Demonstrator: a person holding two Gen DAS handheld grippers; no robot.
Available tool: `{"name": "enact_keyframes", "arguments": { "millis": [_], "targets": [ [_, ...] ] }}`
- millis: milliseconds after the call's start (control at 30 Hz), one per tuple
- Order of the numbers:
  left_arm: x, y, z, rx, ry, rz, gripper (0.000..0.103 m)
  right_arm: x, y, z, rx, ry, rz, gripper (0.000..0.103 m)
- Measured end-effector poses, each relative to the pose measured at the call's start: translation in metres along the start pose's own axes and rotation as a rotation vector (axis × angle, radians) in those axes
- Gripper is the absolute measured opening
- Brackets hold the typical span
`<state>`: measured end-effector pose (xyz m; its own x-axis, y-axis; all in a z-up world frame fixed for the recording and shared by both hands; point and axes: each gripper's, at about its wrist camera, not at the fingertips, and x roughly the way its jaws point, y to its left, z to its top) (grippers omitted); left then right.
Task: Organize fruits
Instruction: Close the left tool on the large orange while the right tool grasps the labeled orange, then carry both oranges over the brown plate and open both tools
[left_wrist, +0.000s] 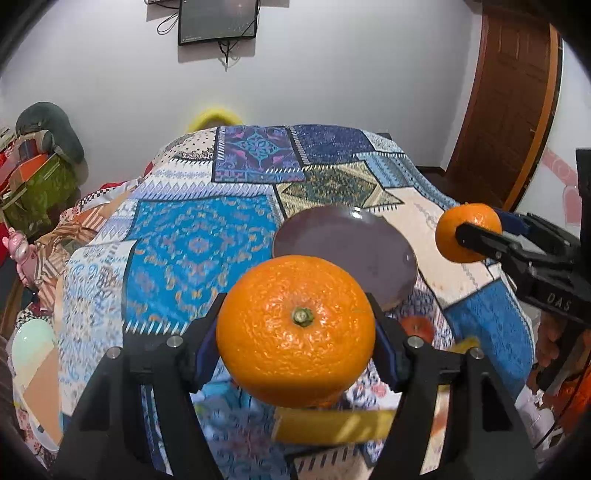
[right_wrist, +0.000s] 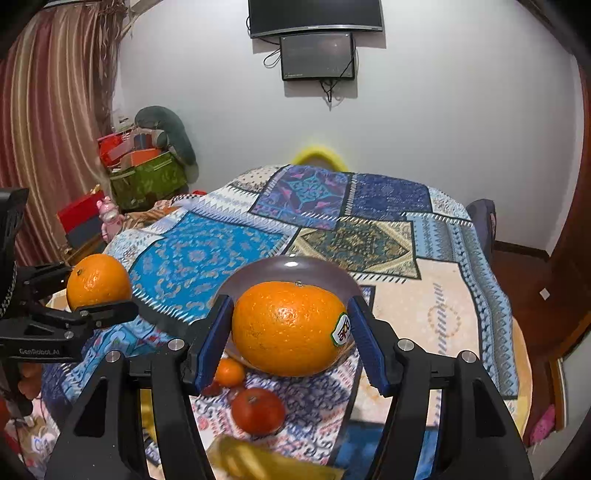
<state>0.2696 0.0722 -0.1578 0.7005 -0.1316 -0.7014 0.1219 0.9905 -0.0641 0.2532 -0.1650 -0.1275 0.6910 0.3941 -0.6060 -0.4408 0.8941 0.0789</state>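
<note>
Left tool (left_wrist: 295, 332) clamped on a large round orange with a green stem nub (left_wrist: 295, 330), blue pads pressing both flanks, fruit held clear above the bench. Right tool (right_wrist: 291, 328) likewise gripping a big glossy orange bearing a small oval sticker (right_wrist: 290, 326).

Best to carry both oranges forward and lower them onto the round dark purple plate (left_wrist: 369, 240), one at a time, easing the pads apart only once each fruit sits well inside the rim, apart from its neighbour, so nothing rolls off. Probably wise to keep the two tools from crossing over the plate.

Right wrist view alone: a small red-orange tangerine (right_wrist: 258, 410) and a smaller orange fruit (right_wrist: 229, 371) lying on the patchwork blue patterned cloth (right_wrist: 207, 254) below, plus the sticker.

Left wrist view alone: the stem end of the left orange, and a brown wooden door (left_wrist: 506, 110) far right.
</note>
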Motion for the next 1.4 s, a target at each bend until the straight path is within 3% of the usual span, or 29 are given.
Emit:
{"name": "enact_keyframes", "arguments": {
  "millis": [167, 500, 933, 1400],
  "targets": [
    [0.019, 0.0, 0.017, 0.013, -0.006, 0.024, 0.068, 0.011, -0.009, 0.009, -0.001, -0.01, -0.001, 0.06],
    [0.067, 0.001, 0.033, -0.003, 0.043, 0.0, 0.068, 0.045, -0.028, 0.021, 0.0, -0.002, -0.019, 0.06],
    [0.132, -0.005, 0.045, 0.025, 0.129, -0.002, 0.068, 0.106, -0.046, 0.018, -0.006, 0.068, -0.013, 0.06],
    [0.175, -0.01, 0.053, 0.043, 0.205, 0.006, 0.068, 0.152, -0.059, 0.01, 0.005, 0.164, 0.022, 0.061]
  ]
}}
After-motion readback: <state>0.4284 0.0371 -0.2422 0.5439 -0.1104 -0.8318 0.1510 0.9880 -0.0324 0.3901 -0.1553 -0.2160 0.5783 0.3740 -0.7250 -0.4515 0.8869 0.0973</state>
